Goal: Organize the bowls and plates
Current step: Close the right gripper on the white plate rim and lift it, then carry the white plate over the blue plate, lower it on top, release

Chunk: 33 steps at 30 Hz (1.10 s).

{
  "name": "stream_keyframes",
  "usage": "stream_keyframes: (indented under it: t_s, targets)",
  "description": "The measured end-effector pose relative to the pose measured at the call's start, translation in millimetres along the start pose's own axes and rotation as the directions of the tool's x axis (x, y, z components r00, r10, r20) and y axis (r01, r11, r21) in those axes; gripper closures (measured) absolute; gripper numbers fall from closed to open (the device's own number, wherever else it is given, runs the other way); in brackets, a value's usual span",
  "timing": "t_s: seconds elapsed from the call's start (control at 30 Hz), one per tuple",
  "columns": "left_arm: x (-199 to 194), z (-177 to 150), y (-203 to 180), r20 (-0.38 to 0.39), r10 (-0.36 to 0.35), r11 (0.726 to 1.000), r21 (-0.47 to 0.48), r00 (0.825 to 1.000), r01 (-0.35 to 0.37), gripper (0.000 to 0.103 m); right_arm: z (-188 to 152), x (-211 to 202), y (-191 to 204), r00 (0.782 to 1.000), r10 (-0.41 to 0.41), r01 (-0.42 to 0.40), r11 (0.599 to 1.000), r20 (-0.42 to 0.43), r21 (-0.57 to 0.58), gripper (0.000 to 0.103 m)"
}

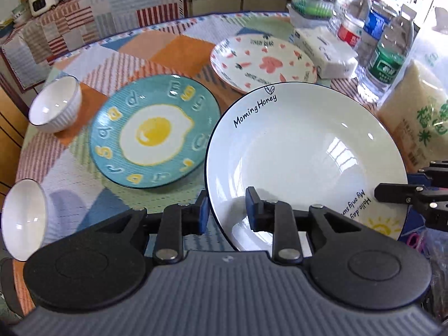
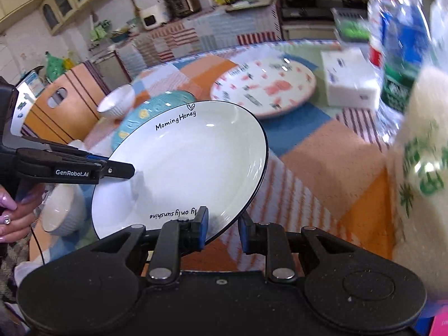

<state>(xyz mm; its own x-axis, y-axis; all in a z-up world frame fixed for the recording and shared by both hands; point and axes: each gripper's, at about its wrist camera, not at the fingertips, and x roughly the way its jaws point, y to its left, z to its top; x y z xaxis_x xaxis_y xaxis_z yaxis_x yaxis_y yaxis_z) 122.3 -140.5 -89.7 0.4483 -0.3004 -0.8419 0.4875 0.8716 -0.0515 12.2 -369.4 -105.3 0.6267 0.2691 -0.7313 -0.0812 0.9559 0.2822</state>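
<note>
The white plate (image 1: 305,162) is gripped at its near rim by the left gripper (image 1: 227,210) and right gripper (image 2: 222,229), both nearly closed on it, probably clear of the table (image 2: 322,151). Stacking is in hand; next, it must be centred over the egg plate (image 1: 154,134) beyond.

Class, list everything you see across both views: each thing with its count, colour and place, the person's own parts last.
Morning Honey plate: one, white, dark rim, held up by both tongs.
Egg plate: one, teal, table centre.
Heart plate: one, white and pink, far side.
Bowls: two, white, left edge.
Water bottles: three, clear, far right.
Tissue pack: one, white, beside bottles.
Rice bag: one, right.
Left tongs: shut on the rim.
Right tongs: shut on the rim.
Hand: one, left edge of the right wrist view.
</note>
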Motion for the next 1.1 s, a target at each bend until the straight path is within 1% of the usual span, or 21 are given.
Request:
stream_keyframes:
  t_s: [0.2,0.3,0.37,0.5,0.6,0.77,0.9,1.0,1.1]
  targets:
    - [-36,2,20,0.053,0.034,0.999,-0.006,0.998,-0.034,0.078,19,-11,25,0.999,0.033,-0.032,0.998,0.037,-0.048,0.075]
    - [-49,3,34,0.072,0.049,0.998,-0.033,0.996,-0.046,0.078,29,-12,37,0.997,0.054,-0.051,0.996,0.05,-0.072,0.075]
    - [-56,3,42,0.092,0.062,0.998,-0.033,0.994,-0.059,0.078,36,-12,46,0.996,0.064,-0.058,0.994,0.062,-0.096,0.075]
    - [-71,4,63,0.132,0.1,0.994,-0.058,0.986,-0.093,0.078,57,-5,61,0.993,0.101,-0.091,0.985,0.066,-0.144,0.076]
    - [-76,6,80,0.149,0.129,0.989,-0.089,0.98,-0.116,0.078,74,5,74,0.989,0.127,-0.112,0.977,0.072,-0.182,0.076]
    - [-66,10,107,0.139,0.159,0.98,-0.141,0.978,-0.139,0.078,98,32,84,0.984,0.171,-0.159,0.97,0.049,-0.184,0.076]
    - [-45,9,126,0.119,0.171,0.972,-0.183,0.978,-0.148,0.078,102,56,88,0.98,0.191,-0.179,0.966,0.049,-0.185,0.076]
    - [-29,11,134,0.106,0.179,0.969,-0.193,0.978,-0.157,0.078,102,74,88,0.979,0.199,-0.19,0.967,0.034,-0.172,0.076]
    - [-12,13,140,0.085,0.173,0.968,-0.197,0.981,-0.153,0.078,101,89,84,0.98,0.2,-0.194,0.968,0.022,-0.157,0.076]
